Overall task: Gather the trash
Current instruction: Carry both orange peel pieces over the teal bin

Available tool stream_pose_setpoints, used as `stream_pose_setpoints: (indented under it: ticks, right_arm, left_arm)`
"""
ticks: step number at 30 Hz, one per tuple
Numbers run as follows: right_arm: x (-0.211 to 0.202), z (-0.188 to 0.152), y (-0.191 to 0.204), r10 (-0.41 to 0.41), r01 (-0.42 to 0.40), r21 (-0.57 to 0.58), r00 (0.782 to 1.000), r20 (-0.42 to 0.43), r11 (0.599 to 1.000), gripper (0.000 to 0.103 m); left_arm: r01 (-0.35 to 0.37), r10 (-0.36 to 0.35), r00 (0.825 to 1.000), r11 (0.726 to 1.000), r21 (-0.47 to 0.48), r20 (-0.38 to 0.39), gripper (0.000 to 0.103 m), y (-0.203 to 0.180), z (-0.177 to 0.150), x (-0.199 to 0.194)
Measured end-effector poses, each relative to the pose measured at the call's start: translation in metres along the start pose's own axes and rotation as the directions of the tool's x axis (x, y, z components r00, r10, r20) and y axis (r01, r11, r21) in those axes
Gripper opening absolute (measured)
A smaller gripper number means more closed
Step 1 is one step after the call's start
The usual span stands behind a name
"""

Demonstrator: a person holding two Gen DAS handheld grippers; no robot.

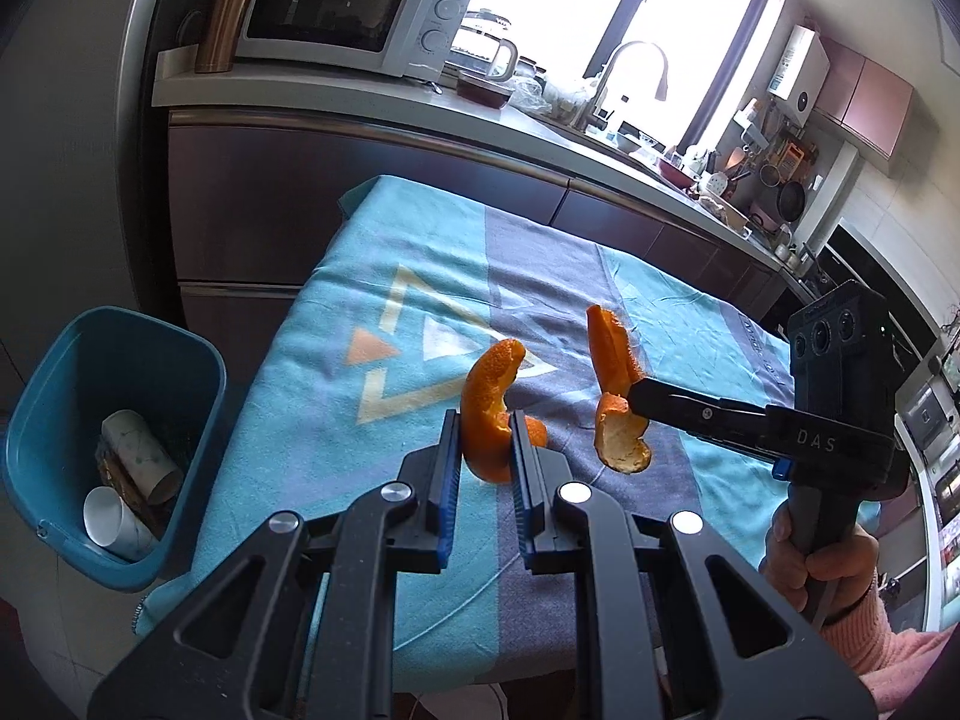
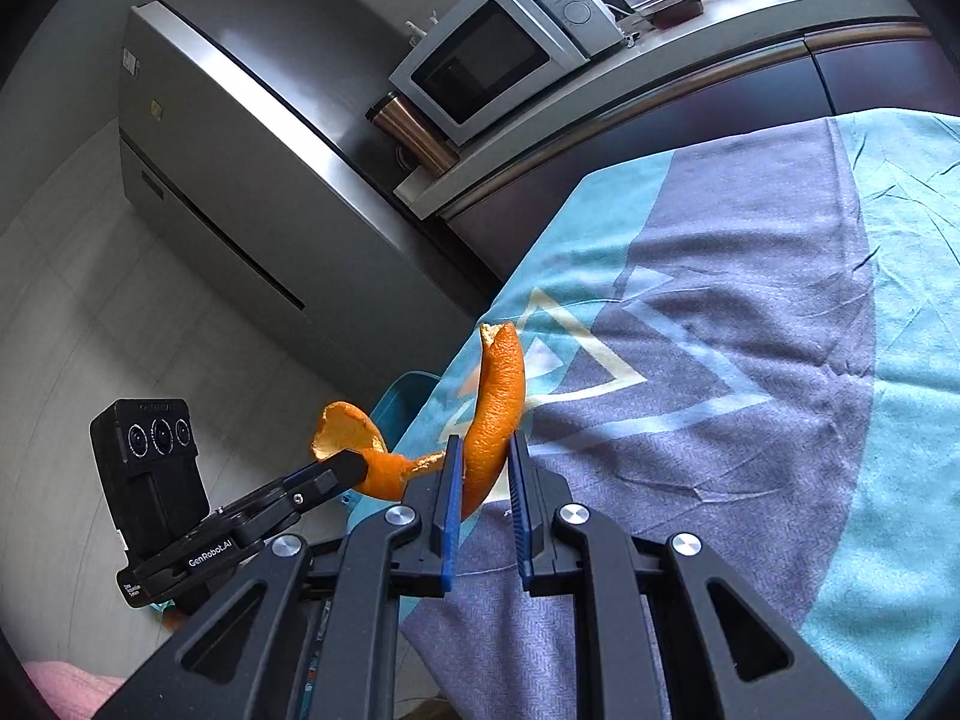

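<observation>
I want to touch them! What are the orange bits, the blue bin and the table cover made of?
The orange bits look like citrus peel: dimpled, shiny orange outside, pale and dull inside, curling. The bin seems to be plastic, with smooth, slightly glossy moulded walls. The cover looks like soft woven cloth, matte and wrinkled.

Bin (image 2: 399, 396) mostly hidden behind peel (image 2: 495, 414) and tablecloth (image 2: 720, 360); countertop clutter (image 1: 750, 168) too small to identify
</observation>
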State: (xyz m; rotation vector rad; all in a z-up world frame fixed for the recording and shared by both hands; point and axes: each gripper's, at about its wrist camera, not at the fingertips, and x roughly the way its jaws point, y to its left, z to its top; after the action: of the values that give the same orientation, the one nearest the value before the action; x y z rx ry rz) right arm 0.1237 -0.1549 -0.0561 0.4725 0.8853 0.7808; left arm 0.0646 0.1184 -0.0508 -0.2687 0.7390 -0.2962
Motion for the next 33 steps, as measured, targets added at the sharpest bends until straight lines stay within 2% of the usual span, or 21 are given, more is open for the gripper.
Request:
stream_pose_setpoints:
  ticks: [33]
  right_arm:
    - [0.055, 0.005, 0.036, 0.066, -0.069, -0.053, 0.995, -0.073, 0.996, 0.014]
  left_arm:
    - [-0.08, 0.082, 0.995, 0.996, -0.043, 0.056, 0.016, 0.029, -0.002, -0.038]
